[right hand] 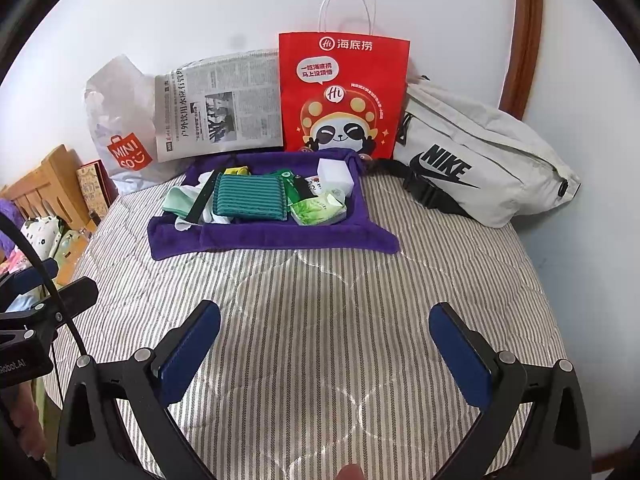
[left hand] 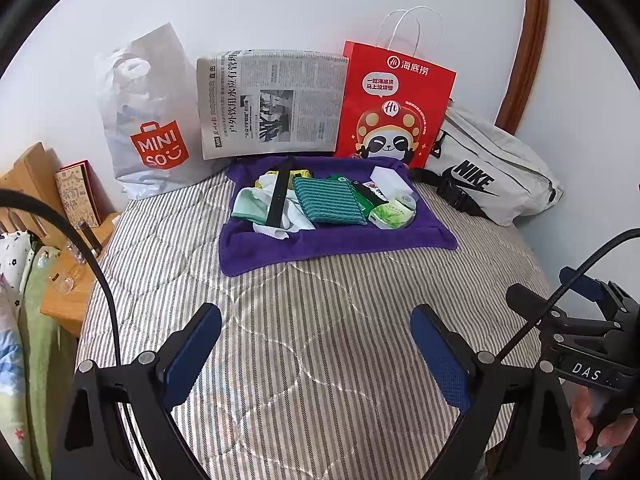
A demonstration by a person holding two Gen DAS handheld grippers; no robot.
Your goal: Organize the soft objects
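- Soft objects pile (left hand: 320,200) sits on purple towel (left hand: 332,240), far side of striped bed (left hand: 300,340), well apart from both tools.
- Left gripper (left hand: 316,354) spread, empty; right gripper (right hand: 324,354) spread, empty.
- Risk: pinching towel along with an item drags the whole pile.
- Black ruler (left hand: 280,196) lies across cloths, could snag.
- Tissue pack (left hand: 392,214) slippery, may squirt out.
- Red paper bag (left hand: 394,108), newspaper (left hand: 272,104) lean upright behind; overreach topples them.

left gripper (left hand: 316,344): jaws wide apart, holding nothing, blue pads facing in
right gripper (right hand: 324,352): same (spread, nothing btwn)
hand (left hand: 600,428): on right gripper's handle
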